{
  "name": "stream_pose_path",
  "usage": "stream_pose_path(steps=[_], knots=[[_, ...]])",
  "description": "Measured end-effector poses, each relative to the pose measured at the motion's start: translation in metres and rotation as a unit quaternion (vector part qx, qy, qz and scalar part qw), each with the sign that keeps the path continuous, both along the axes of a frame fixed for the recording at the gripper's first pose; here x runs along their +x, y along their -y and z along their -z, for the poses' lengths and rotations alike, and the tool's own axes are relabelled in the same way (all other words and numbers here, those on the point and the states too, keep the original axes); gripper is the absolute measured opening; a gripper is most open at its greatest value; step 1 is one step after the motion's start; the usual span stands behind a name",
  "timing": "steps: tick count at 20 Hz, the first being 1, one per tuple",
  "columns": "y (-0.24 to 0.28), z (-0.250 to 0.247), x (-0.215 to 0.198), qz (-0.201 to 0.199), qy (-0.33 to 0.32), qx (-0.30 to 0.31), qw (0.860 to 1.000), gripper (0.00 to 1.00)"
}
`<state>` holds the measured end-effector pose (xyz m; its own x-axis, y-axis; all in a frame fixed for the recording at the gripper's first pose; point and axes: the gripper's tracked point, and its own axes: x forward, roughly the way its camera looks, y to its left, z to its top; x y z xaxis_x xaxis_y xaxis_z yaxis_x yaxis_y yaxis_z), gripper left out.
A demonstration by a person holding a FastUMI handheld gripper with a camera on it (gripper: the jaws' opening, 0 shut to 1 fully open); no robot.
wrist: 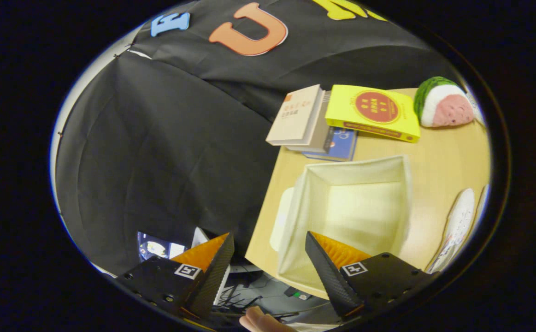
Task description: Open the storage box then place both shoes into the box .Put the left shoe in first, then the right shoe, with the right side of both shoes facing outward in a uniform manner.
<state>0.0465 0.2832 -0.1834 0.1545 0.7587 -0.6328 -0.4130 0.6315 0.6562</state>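
**Box is open, fingers empty, shoes not yet taken**

I hold the gripper (pixel 270 251) above the near edge of the table (pixel 447 152), tilted to one side. Its fingers are spread apart and there is nothing between them. The box (pixel 355 207) stands just ahead of the right finger, with the mouth open and the inside bare. What looks like its lid (pixel 280 216) lies flat against its far-from-shoes side, but I cannot be sure. One white shoe (pixel 456 228) lies on the table beyond the box, and I see a thin edge of a second one beside it. From here I cannot tell which is the left.

My worries are these. If I choose the wrong shoe first, the order is broken, so I must look closer before I grasp. The box walls seem soft; a finger that catches the rim may push the box or fold the wall. The books (pixel 304 120) and the plush toy (pixel 443 103) stand behind the box, well apart from the shoes, so I think they are small risk.
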Motion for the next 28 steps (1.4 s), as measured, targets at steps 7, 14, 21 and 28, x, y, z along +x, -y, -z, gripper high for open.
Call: stream_pose_path(steps=[7,14,21,28], knots=[[0.132,0.056,0.037,0.077,0.022,-0.076,0.994,0.94],[0.247,0.129,0.041,0.086,0.023,-0.196,0.977,0.91],[0.311,0.199,0.039,0.083,-0.004,-0.267,0.96,0.81],[0.323,0.248,0.054,0.063,0.015,-0.328,0.942,0.5]])
